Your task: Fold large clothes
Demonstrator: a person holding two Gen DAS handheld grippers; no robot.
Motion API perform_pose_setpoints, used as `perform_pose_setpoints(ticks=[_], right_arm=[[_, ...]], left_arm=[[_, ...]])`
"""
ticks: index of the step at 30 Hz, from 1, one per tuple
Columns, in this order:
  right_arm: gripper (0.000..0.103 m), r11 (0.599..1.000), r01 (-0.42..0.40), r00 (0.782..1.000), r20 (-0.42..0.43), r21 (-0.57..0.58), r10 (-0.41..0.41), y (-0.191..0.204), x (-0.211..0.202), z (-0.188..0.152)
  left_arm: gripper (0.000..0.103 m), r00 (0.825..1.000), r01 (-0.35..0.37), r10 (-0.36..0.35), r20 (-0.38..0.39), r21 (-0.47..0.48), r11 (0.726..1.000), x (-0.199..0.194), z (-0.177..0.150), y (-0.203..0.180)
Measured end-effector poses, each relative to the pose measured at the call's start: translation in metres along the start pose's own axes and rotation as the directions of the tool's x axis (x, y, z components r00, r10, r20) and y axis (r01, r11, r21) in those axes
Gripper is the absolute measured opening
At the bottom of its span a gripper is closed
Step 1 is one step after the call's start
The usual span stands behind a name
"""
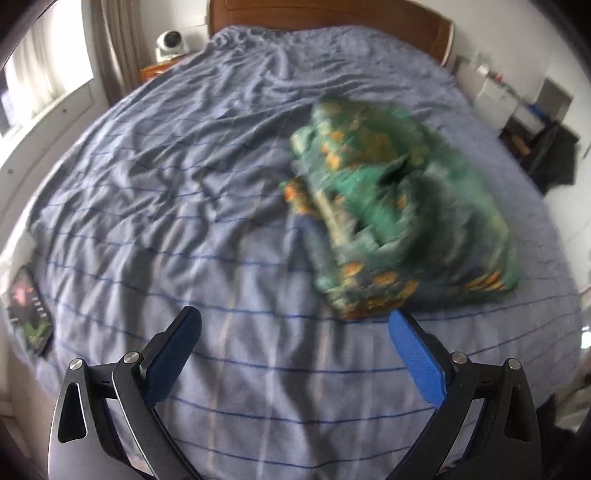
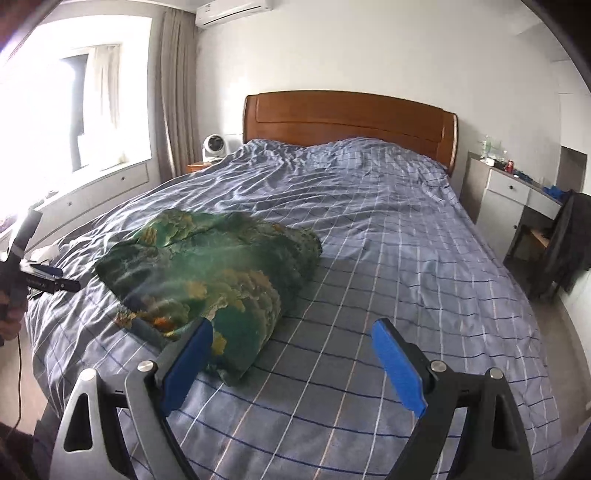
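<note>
Left tool [image 1: 295,317]: nearest the lens, blue pads [image 1: 417,358] spread wide, nothing between them, hanging over bare bedcover with the garment just ahead and to its right. It shows again at the left edge of the right wrist view [image 2: 55,280], gripped by a hand [image 2: 9,317].

Right tool [image 2: 291,328]: released, fingers [image 2: 397,365] set wide apart and empty; the left finger overlaps the garment's near edge in the view, contact not clear.

Garment [image 2: 207,273]: green cloth with orange and yellow print, bundled in a loose heap on the near half of the bed, toward the window side. Blurred in the left wrist view [image 1: 399,221].

Bed [image 2: 388,229]: blue checked cover, creased, with a wooden headboard [image 2: 347,114] at the far end.

Book or box [image 1: 31,306]: dark printed cover, lying at the bed's edge; which it is cannot be told.

Fan [image 2: 214,147]: white, on the nightstand beside the headboard.

Desk [image 2: 517,192]: white drawers, small items on top, a dark garment over the chair [image 2: 569,240].

Air conditioner [image 2: 232,9]: on the wall above the curtain [image 2: 173,92].
</note>
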State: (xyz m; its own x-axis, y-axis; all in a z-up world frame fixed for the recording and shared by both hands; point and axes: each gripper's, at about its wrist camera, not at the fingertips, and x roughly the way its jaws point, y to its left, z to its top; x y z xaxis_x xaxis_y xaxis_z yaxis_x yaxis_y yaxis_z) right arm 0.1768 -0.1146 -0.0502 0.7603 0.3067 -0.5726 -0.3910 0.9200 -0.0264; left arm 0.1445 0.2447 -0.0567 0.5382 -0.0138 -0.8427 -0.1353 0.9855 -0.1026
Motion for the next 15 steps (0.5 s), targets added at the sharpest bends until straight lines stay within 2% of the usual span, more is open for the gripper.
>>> perform_pose_setpoints(ticks=[1, 3, 6, 8, 15], right_arm=[[0.090, 1.000, -0.011, 1.000, -0.007, 0.000, 0.011, 0.001, 0.001, -0.002], [0.090, 0.999, -0.033, 0.999, -0.018, 0.005, 0.033, 0.002, 0.005, -0.004], [0.090, 0.999, -0.051, 0.999, -0.016, 0.000, 0.051, 0.007, 0.006, -0.004], [0.090, 0.998, -0.064, 0.998, -0.011, -0.009, 0.064, 0.010, 0.005, -0.002], [0.090, 0.996, -0.092, 0.995, -0.029, -0.015, 0.092, 0.015, 0.007, -0.002]], left_arm=[[0.102, 0.998, 0.052, -0.052, 0.022, -0.015, 0.999, -0.005, 0.005, 0.000], [0.102, 0.984, 0.168, -0.164, 0.063, -0.062, 0.984, -0.016, 0.019, 0.003], [0.102, 0.940, 0.334, -0.321, 0.112, -0.123, 0.934, -0.026, 0.047, 0.004], [0.102, 0.923, 0.379, -0.364, 0.123, -0.132, 0.916, -0.026, 0.065, 0.000], [0.102, 0.924, 0.382, -0.377, 0.065, -0.153, 0.911, 0.003, 0.097, -0.006]])
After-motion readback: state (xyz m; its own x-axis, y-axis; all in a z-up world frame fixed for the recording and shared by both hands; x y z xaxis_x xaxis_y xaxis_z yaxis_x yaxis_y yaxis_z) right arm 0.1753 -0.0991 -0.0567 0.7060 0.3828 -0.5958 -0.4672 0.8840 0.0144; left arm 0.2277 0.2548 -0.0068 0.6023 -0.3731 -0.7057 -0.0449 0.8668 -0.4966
